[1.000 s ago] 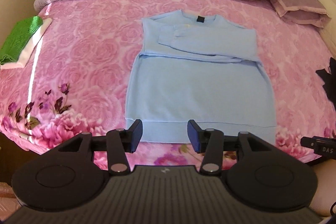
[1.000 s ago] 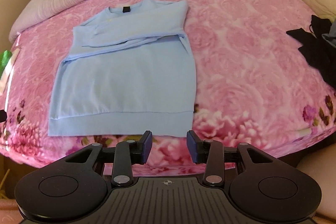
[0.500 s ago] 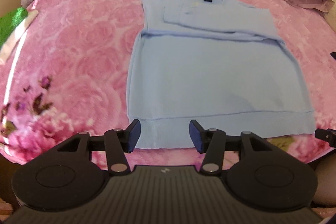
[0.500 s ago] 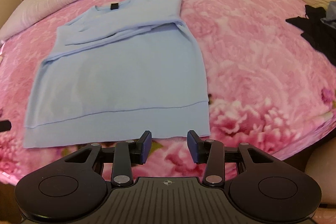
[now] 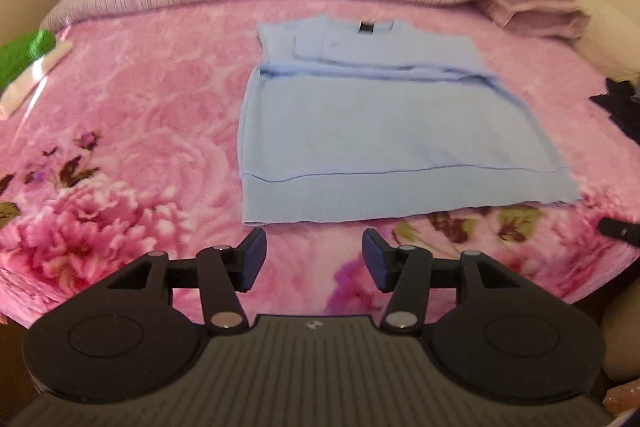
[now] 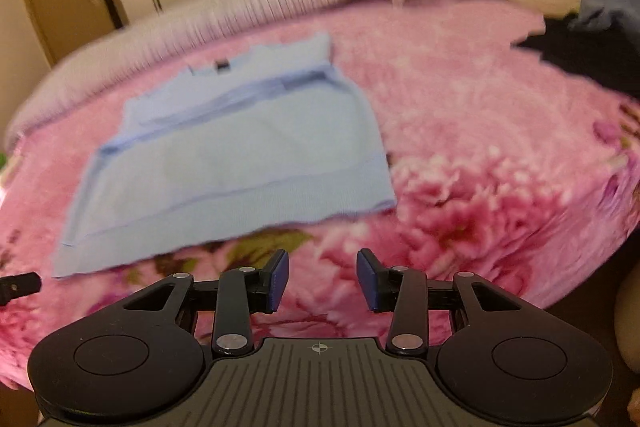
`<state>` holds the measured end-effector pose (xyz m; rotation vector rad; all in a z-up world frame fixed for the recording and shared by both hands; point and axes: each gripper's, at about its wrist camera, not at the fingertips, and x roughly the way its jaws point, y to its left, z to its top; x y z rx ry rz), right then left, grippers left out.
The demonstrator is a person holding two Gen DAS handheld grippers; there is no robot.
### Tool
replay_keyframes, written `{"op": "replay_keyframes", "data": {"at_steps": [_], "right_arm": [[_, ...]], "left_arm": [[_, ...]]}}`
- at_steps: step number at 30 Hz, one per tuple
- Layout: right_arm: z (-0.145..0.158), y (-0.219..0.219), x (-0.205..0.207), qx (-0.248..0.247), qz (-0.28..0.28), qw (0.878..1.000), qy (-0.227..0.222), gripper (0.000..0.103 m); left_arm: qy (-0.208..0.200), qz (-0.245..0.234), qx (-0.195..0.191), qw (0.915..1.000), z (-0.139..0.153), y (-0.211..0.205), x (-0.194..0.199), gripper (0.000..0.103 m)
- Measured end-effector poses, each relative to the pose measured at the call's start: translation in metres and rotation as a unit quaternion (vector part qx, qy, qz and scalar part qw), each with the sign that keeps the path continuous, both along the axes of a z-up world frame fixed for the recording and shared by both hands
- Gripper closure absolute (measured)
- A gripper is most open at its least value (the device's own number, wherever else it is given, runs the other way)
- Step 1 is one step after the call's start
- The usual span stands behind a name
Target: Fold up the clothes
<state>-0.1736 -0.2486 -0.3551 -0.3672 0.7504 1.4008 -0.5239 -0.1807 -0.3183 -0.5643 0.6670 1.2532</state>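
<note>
I am holding my left gripper [image 5: 312, 259] with its jaws opening and nothing between them, my right gripper [image 6: 322, 279] spread and empty too, both hovering just short of the near hem of the light blue sweater [image 5: 376, 131] lying flat on the pink floral blanket [image 5: 140, 131] ahead of them.

Black tongs [image 5: 312, 259] (blue pads [image 6: 280, 281], silver screws).
</note>
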Motion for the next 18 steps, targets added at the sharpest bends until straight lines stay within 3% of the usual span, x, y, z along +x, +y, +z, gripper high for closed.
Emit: {"op": "replay_keyframes", "data": {"at_steps": [3,9,18], "right_arm": [[0.018,-0.026,0.007,0.02,-0.026,0.999,0.008,0.061],[0.04,-0.062,0.008,0.059,-0.027,0.998,0.021,0.061],[0.039,-0.065,0.001,0.059,0.004,0.998,0.016,0.06]], "left_arm": [[-0.01,0.001,0.018,0.9998,0.014,-0.021,-0.012,0.054],[-0.022,0.022,0.062,0.9976,0.039,-0.049,-0.04,0.054],[-0.024,0.03,0.079,0.9961,0.049,-0.058,-0.049,0.049]]}}
